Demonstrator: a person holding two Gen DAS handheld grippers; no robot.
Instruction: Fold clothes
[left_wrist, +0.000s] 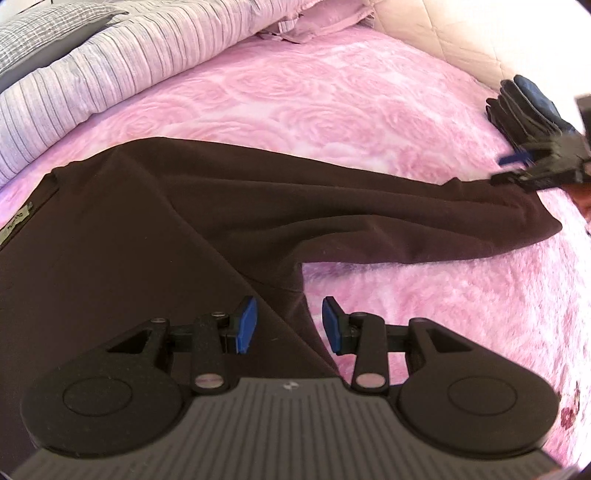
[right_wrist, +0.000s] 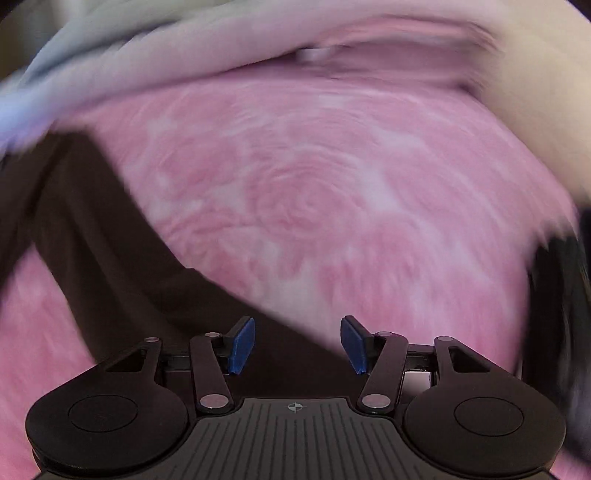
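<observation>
A dark brown long-sleeved top (left_wrist: 129, 229) lies spread on the pink rose-patterned blanket (left_wrist: 332, 107). One sleeve (left_wrist: 424, 221) stretches out to the right. My left gripper (left_wrist: 289, 306) hovers open over the top's side edge below the armpit, and nothing is pinched between its blue pads (left_wrist: 246, 325). My right gripper (left_wrist: 509, 169) shows blurred at the sleeve's far end. In the right wrist view the right gripper (right_wrist: 297, 332) is open, with the sleeve (right_wrist: 122, 251) running from the left to under its fingers.
A stack of dark folded clothes (left_wrist: 524, 107) sits on the blanket at the far right, close behind the right gripper, and shows as a dark blur (right_wrist: 557, 295). A striped duvet (left_wrist: 92, 74) and pillows line the back. Bare blanket lies beyond the sleeve.
</observation>
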